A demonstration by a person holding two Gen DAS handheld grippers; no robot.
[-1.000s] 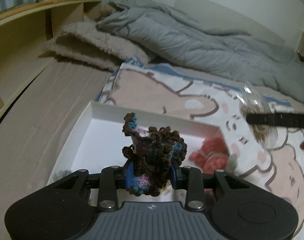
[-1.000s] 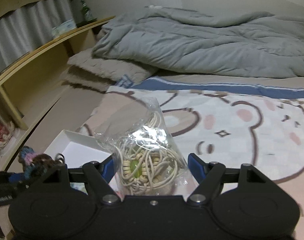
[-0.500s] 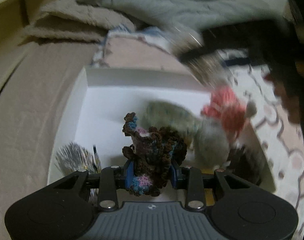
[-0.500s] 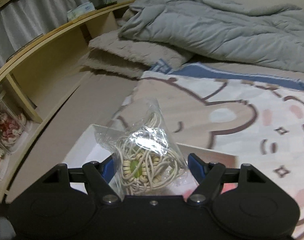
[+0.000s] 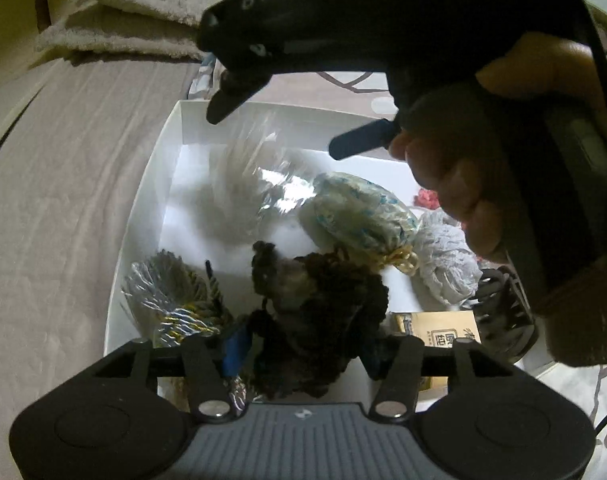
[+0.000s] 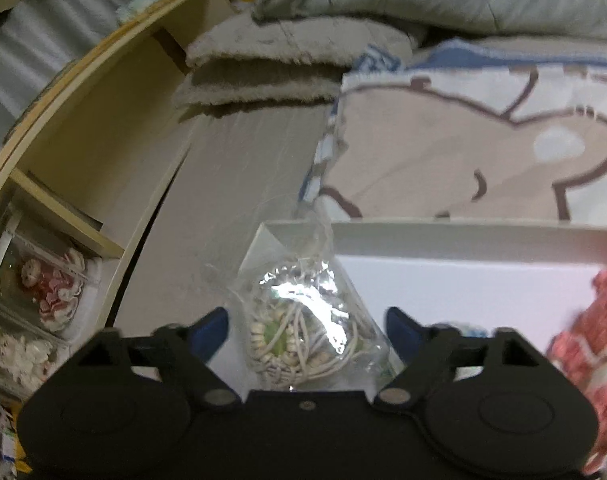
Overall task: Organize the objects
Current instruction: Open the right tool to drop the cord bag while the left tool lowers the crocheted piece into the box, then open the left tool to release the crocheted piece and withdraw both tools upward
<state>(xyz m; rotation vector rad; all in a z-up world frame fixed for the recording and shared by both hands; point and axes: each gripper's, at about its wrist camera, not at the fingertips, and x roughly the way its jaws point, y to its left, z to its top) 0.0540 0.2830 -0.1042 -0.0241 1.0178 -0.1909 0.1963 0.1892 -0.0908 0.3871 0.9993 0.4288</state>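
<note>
- Brown crocheted scrunchie between the pads of left gripper, over near end of white box; jaws just opened partway, pads look clear of yarn.
- Clear bag of beaded cord between right gripper fingers, over box's far left corner; jaws just spread wide, gaps both sides.
- In box: silver tinsel bundle, patterned pouch, grey scrunchie.
- Box on cartoon blanket.

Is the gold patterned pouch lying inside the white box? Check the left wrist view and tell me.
Yes, the gold patterned pouch lies on the floor of the white box, beside a grey knitted piece.
</note>
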